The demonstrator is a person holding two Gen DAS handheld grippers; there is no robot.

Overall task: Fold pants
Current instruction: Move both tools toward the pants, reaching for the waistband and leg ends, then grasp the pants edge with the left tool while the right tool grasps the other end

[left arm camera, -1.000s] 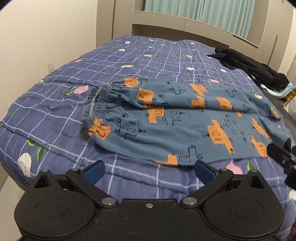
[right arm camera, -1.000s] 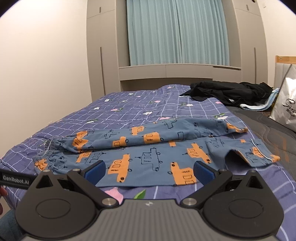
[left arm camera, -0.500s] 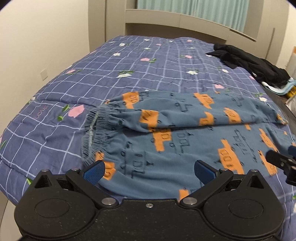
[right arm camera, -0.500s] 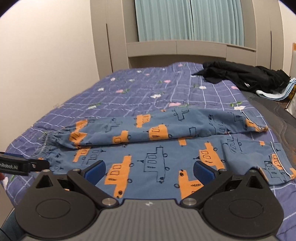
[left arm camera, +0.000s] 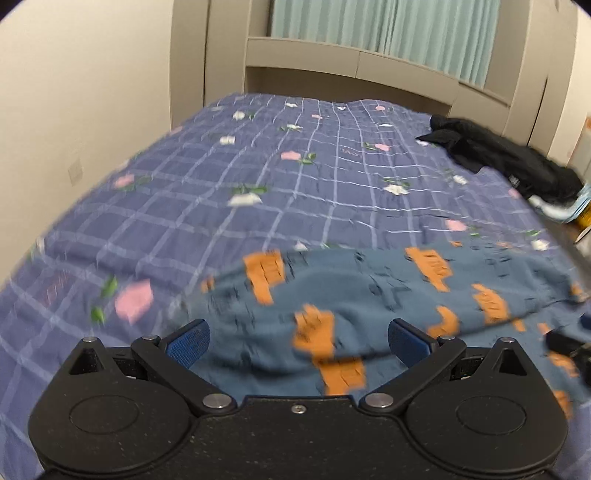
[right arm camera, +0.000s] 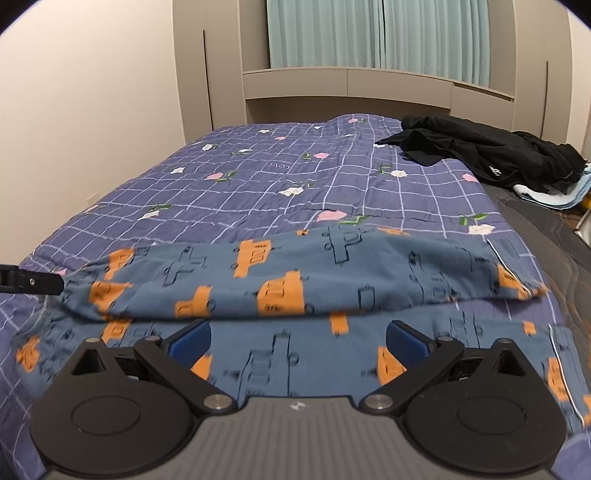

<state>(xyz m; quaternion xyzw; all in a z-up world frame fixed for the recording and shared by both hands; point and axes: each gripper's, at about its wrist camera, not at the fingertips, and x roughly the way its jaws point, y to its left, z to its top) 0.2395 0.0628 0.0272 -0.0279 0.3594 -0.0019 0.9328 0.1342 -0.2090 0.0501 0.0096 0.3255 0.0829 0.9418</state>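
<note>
Behind the bed (right arm camera: 258, 199), curtains (right arm camera: 369, 33) are seen. Both the left claw (left arm camera: 297, 338) and the right claw (right arm camera: 297, 338) are spread wide with nothing gripped, held low over the pants (right arm camera: 332, 273), which are laid across the bed's near edge. Black clothing (right arm camera: 498, 155) is piled at the far right corner.
</note>
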